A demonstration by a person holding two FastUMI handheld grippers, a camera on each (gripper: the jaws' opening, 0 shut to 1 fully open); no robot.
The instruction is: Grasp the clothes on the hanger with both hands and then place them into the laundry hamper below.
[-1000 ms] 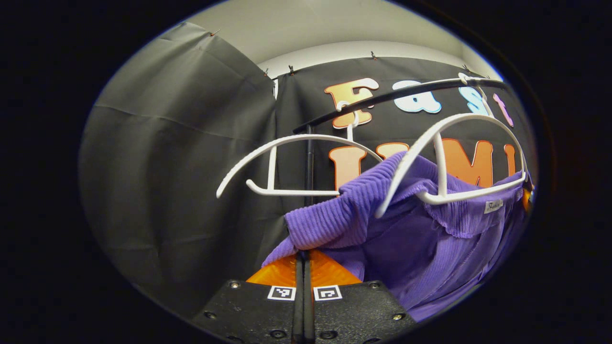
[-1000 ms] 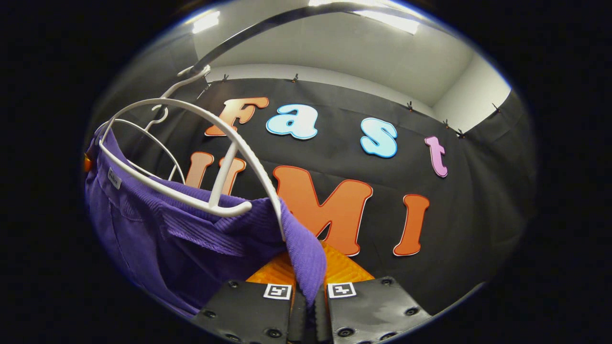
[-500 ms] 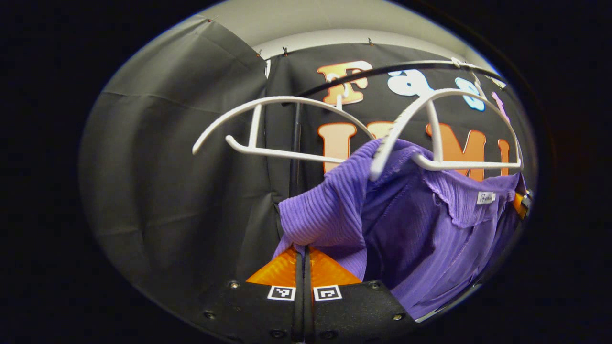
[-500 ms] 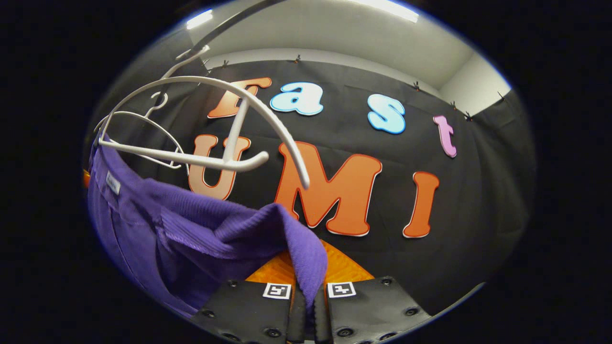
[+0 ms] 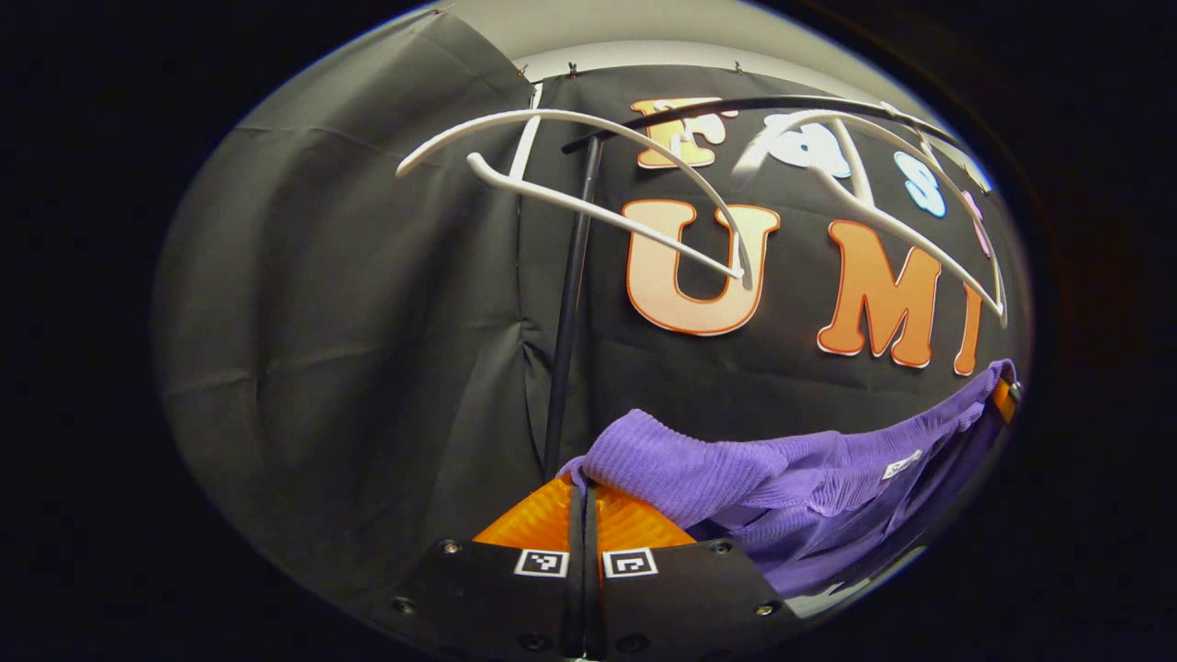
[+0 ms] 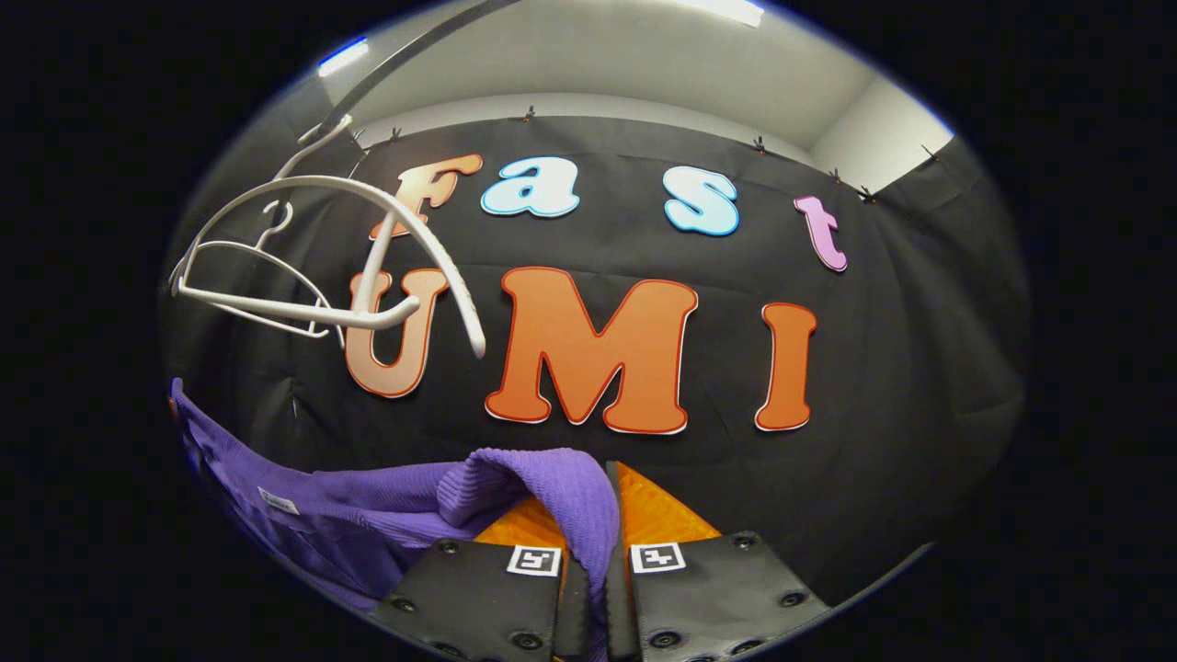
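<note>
Below the white hangers (image 5: 588, 161), both tools are gripping the purple sweater (image 5: 736, 464): left tool (image 5: 583, 496), right tool (image 6: 598, 515). Lowering into the hamper is coming next.

Layout relative to the rail (image 5: 736, 106): two hangers (image 5: 588, 175) hang from it, side by side; the garment (image 5: 736, 469) lies well below them, stretched between left tool (image 5: 583, 515) and right tool (image 6: 602, 515).

The lower part of the purple garment (image 5: 809, 487) is cut off at the edge of the left gripper view, and its small label (image 5: 902, 464) is too small to be read. In the right gripper view, the cloth pinched inside the right claw (image 6: 596, 515) is hidden between its fingers, and the far hanger (image 6: 248, 276) is partly covered by the nearer hanger (image 6: 368, 239).
</note>
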